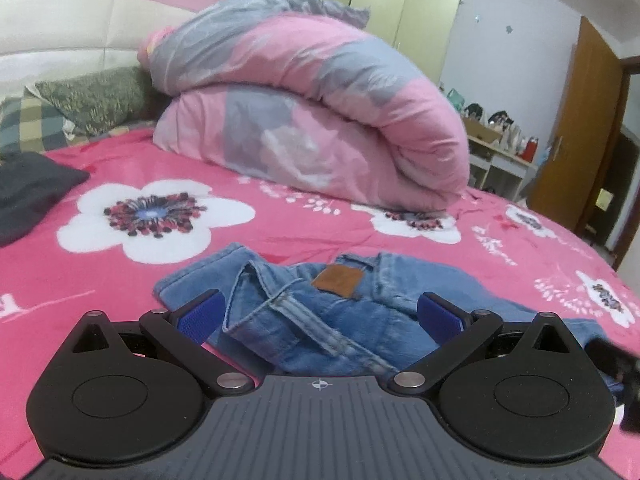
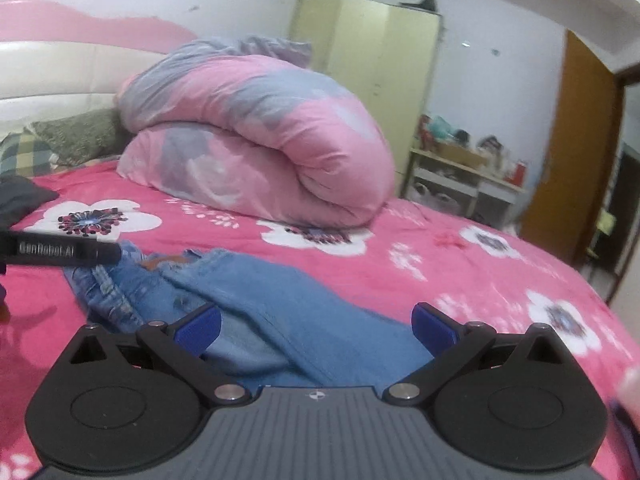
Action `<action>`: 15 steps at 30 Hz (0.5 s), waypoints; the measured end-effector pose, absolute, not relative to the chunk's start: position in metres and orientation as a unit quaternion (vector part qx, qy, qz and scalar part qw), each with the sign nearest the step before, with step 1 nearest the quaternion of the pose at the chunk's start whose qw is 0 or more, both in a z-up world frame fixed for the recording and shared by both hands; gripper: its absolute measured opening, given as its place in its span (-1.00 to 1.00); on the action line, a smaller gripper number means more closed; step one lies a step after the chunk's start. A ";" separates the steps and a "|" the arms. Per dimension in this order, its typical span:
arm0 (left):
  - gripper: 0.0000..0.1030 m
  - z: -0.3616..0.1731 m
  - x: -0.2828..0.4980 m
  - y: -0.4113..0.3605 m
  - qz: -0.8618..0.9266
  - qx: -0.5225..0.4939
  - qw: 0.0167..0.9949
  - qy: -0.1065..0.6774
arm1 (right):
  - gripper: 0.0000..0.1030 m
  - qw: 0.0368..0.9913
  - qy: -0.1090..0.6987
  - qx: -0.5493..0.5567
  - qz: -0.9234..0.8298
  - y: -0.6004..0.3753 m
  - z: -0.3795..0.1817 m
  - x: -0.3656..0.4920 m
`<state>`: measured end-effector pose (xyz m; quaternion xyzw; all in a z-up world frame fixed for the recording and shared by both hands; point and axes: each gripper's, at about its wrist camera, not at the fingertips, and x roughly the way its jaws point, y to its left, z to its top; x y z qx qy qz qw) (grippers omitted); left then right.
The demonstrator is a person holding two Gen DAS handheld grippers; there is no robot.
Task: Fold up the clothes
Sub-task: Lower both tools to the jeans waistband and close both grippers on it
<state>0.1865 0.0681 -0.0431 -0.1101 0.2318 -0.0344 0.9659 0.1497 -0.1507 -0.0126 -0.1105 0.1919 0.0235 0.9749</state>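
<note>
Lying crumpled on the pink floral bed (image 1: 280,220): one pair of jeans (image 1: 320,312), brown waistband patch (image 1: 337,281) unreadable. Hovering over them, fingers spread, gripping nothing: left hand-held gripper (image 1: 320,314), possibly lettered "GenRobot.AI"; right hand-held gripper (image 2: 316,326).

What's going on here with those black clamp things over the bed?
A person is holding a two-finger gripper in each hand to fold clothes. Both the left gripper and the right gripper hang open over a pair of blue jeans lying rumpled on the pink flowered bedsheet. Neither has gripped the denim yet. A folded quilt sits behind.
</note>
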 end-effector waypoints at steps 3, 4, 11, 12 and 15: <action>0.87 -0.054 0.202 0.073 -0.035 -0.100 0.967 0.232 | 1.00 0.968 0.208 -0.124 0.067 -0.139 -0.018 0.179; 0.84 -0.058 0.203 0.075 -0.035 -0.095 0.968 0.230 | 1.00 0.964 0.213 -0.134 0.082 -0.133 -0.023 0.188; 0.26 -0.068 0.211 0.078 -0.045 -0.087 0.965 0.241 | 0.86 0.937 0.246 -0.204 0.144 -0.091 -0.054 0.238; 0.18 -0.068 0.211 0.078 -0.045 -0.083 0.967 0.238 | 0.57 0.936 0.249 -0.198 0.149 -0.090 -0.056 0.243; 0.00 -0.068 0.208 0.076 -0.038 -0.070 0.970 0.231 | -0.52 0.939 0.282 -0.155 0.123 -0.098 -0.055 0.258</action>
